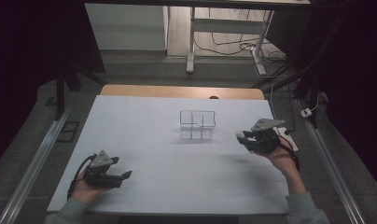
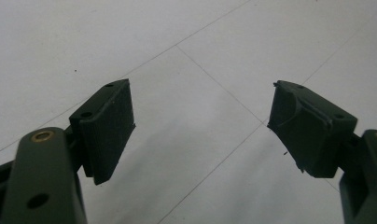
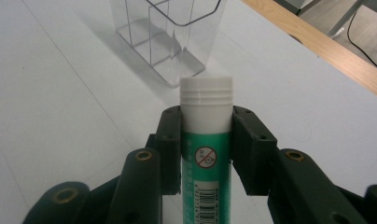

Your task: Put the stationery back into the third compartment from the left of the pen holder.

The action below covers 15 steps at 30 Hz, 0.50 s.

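White counter (image 1: 177, 186) stretches across the middle of the high view, a wooden edge along its far side and dark floor with desk legs and cables at the top of the frame. We see a clear plastic organiser (image 1: 197, 125) standing upright just right of centre, its inside split by thin walls into compartments.

Over at the right of the high view, we have the right gripper (image 1: 242, 137) raised above the counter, just right of the organiser and apart from it. From the right gripper view, the grip is plain: a glue stick (image 3: 206, 135), green body with a white cap, sits clamped between the two black jaws, both pads pressed on its sides. We see the white cap poking out past the jaw tips, aimed at the organiser (image 3: 170, 42) in the upper middle of that frame, and the two are not touching.

Down at the lower left of the high view, we find the left gripper (image 1: 123, 176) low over the counter, well apart from the organiser. In the left gripper view, its jaws stand wide apart with bare white counter (image 2: 186, 56) between them.
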Available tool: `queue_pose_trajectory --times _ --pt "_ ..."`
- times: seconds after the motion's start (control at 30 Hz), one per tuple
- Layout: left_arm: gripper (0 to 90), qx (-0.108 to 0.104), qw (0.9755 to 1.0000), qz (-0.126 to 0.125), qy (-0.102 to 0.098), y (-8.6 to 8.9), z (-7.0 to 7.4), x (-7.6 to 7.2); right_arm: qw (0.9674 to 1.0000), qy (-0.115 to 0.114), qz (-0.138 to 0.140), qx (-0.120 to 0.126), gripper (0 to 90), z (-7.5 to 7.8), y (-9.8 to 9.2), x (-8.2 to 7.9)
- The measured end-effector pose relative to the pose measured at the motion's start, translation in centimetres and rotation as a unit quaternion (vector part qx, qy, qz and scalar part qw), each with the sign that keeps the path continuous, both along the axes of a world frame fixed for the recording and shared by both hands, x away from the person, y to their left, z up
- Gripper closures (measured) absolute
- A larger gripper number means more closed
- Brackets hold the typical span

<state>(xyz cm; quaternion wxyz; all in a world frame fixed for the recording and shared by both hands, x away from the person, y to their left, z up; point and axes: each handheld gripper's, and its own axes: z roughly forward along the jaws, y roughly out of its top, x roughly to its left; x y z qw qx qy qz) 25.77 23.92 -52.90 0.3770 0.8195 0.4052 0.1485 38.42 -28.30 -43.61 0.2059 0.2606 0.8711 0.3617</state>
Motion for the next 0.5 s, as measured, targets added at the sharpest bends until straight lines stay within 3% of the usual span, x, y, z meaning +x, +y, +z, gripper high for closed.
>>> queue_pose_trajectory --times 0.4,0.5 --pt "21.7 -0.001 1.0000 0.001 -0.001 0.02 0.05 -0.01 0.9988 -0.012 -0.003 0.047 65.2 0.56 0.32 -0.18" --pt "21.8 -0.002 1.0000 0.001 -0.003 0.00 0.09 -0.05 0.9987 -0.016 -0.003 0.049 65.2 0.66 0.61 -0.25"
